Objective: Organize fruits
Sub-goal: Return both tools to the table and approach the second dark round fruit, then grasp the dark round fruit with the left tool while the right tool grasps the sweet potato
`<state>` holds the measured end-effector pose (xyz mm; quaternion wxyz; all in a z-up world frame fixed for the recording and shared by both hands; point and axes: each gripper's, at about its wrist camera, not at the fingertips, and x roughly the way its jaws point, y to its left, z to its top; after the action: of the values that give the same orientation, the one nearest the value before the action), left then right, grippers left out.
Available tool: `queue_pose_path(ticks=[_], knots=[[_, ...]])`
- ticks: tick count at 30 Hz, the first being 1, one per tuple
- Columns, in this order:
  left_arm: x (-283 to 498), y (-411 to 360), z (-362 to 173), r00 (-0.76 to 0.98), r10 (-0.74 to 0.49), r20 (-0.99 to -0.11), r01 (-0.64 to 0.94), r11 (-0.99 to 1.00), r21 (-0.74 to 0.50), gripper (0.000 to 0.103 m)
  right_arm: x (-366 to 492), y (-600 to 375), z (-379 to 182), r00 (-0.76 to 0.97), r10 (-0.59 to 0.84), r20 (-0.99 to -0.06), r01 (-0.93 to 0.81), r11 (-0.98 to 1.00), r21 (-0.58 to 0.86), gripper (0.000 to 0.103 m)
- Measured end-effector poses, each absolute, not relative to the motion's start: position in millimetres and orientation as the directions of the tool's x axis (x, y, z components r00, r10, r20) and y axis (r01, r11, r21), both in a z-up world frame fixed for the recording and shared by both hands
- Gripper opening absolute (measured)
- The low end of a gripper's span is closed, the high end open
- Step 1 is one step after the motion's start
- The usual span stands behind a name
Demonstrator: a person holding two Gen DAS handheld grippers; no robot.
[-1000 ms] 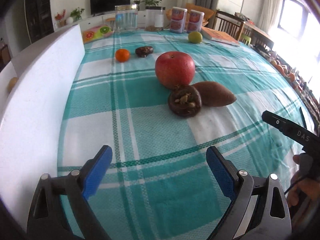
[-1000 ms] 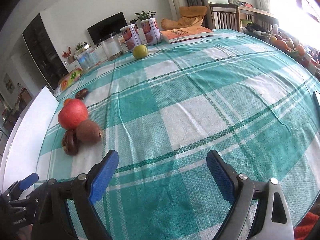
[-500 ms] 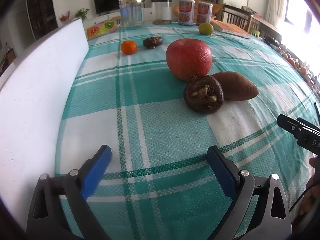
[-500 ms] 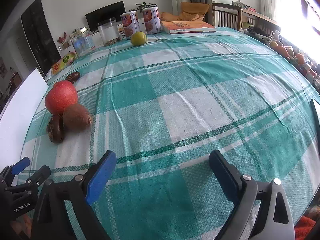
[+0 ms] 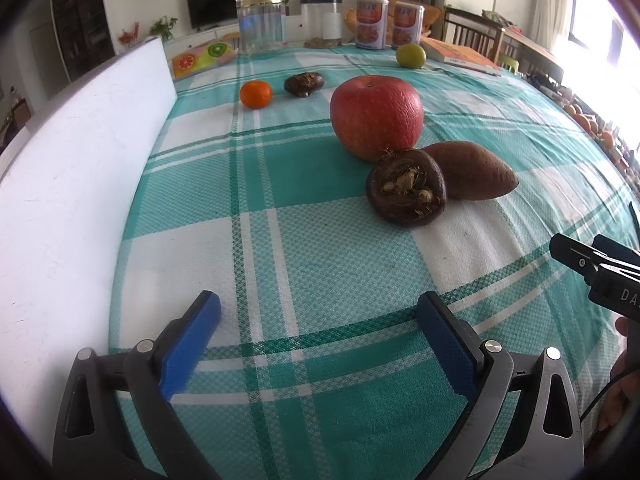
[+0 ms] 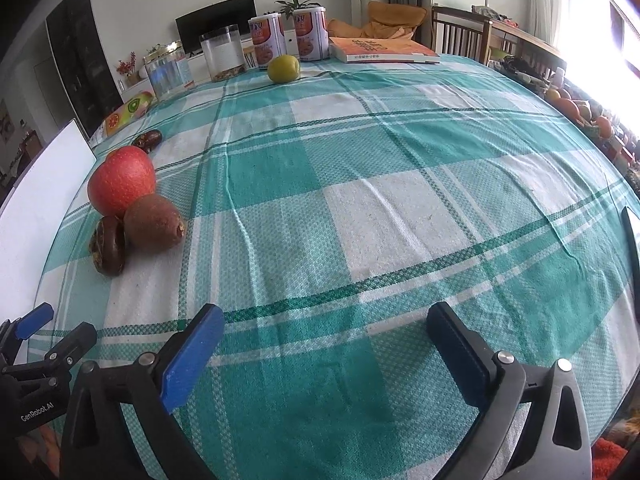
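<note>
A red apple (image 5: 376, 116) sits mid-table, touching a dark round fruit (image 5: 406, 193) and a brown oval fruit (image 5: 468, 175). Farther back lie a small orange (image 5: 256, 94), another dark fruit (image 5: 303, 84) and a green fruit (image 5: 411, 55). My left gripper (image 5: 318, 320) is open and empty, low over the cloth in front of the cluster. My right gripper (image 6: 326, 336) is open and empty; the apple (image 6: 121, 187), brown fruit (image 6: 153, 222) and dark fruit (image 6: 107, 245) are to its far left, the green fruit (image 6: 283, 68) at the back.
A white board (image 5: 60, 184) stands along the table's left edge. Two clear jars (image 5: 262, 24), two cans (image 5: 372, 22) and a book (image 6: 384, 50) line the back. The other gripper shows at the right in the left wrist view (image 5: 600, 276).
Both grippers have moved forward and lower over the table; the fruit cluster looks larger and nearer. Both stay open and empty.
</note>
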<state>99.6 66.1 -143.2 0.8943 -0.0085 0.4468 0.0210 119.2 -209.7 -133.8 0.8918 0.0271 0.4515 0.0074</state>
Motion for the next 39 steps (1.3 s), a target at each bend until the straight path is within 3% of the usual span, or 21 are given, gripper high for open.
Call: queue_pose_path(ticks=[18, 20, 24, 34, 35, 38, 39], knots=[[99, 65, -143, 0.6, 0.015, -0.8, -0.033, 0.999, -0.006, 0.1, 120, -207, -135, 0.587, 0.031, -0.809, 0.006, 0.999, 0.042, 0.103], [101, 62, -142, 0.586, -0.021, -0.81, 0.002, 1.0, -0.025, 0.099, 120, -207, -135, 0.587, 0.031, -0.809, 0.006, 0.999, 0.044, 0.103], [114, 55, -132, 0.562, -0.181, -0.807, 0.047, 0.981, -0.187, 0.099, 120, -207, -135, 0.587, 0.031, -0.809, 0.006, 0.999, 0.043, 0.103], [158, 40, -135, 0.594, -0.141, -0.792, 0.076, 0.99, -0.119, 0.098, 120, -207, -136, 0.587, 0.031, -0.809, 0.006, 0.999, 0.043, 0.103], [158, 40, -134, 0.6, -0.142, -0.787, 0.081, 0.99, -0.116, 0.095, 120, -207, -136, 0.587, 0.032, -0.809, 0.006, 0.999, 0.044, 0.103], [158, 41, -133, 0.601, -0.162, -0.782, 0.1, 0.987, -0.127, 0.067, 120, -207, -136, 0.587, 0.031, -0.809, 0.007, 0.999, 0.043, 0.103], [158, 41, -134, 0.597, -0.161, -0.786, 0.099, 0.987, -0.127, 0.062, 120, -207, -136, 0.587, 0.031, -0.809, 0.007, 0.999, 0.043, 0.103]])
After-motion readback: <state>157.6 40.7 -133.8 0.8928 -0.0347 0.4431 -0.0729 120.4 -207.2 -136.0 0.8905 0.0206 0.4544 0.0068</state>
